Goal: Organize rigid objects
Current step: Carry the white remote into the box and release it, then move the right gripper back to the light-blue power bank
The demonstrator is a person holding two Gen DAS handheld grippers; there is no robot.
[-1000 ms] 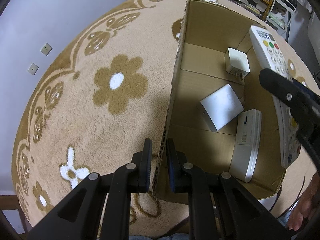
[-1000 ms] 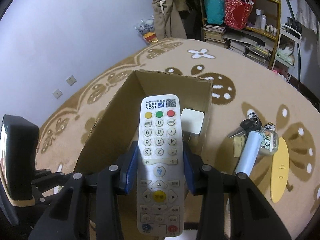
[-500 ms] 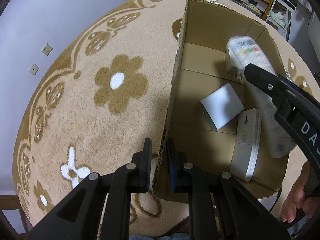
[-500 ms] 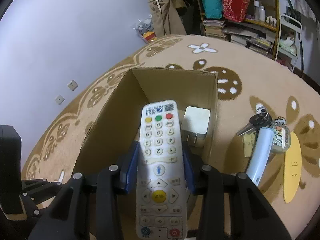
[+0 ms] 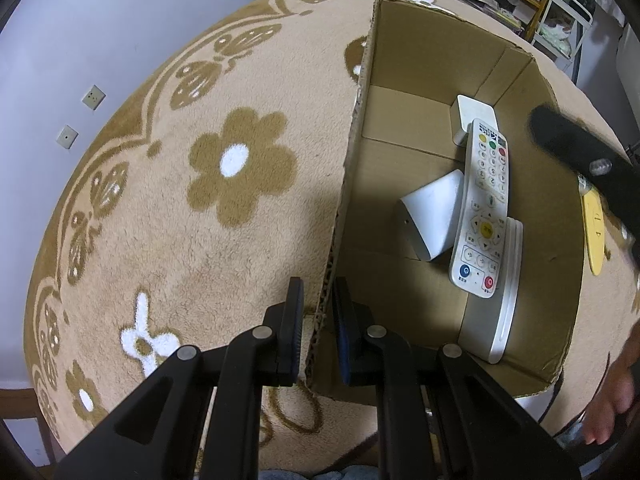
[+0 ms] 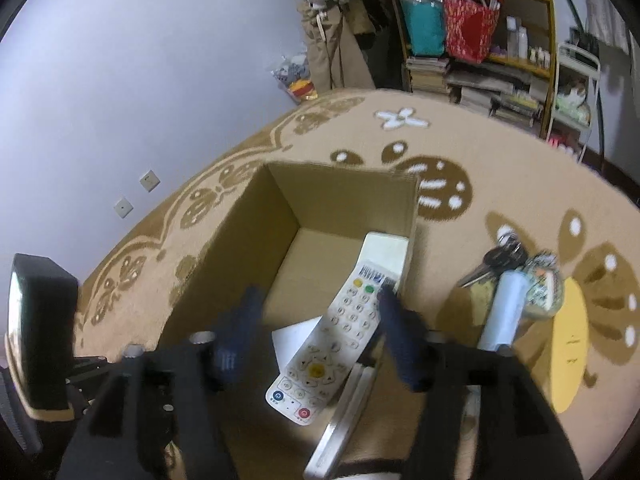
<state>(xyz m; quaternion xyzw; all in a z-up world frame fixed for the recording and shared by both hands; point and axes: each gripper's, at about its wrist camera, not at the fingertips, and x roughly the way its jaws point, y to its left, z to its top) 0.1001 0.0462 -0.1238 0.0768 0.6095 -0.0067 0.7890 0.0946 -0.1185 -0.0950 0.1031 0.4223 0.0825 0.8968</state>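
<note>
Left gripper (image 5: 318,320) pinches the box (image 5: 352,128) wall; our right gripper (image 6: 316,336) hangs spread above the remote (image 6: 332,340) lying inside.

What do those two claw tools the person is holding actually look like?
Both are matte black plastic. The left gripper has flat fingers lined with blue pads, joined by silver round pins. The right gripper looks the same, blurred here. No cables show.

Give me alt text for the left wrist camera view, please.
The left gripper clamps the near wall of an open cardboard box on a flowered rug. Inside, a white remote lies face up across other white devices.
</note>
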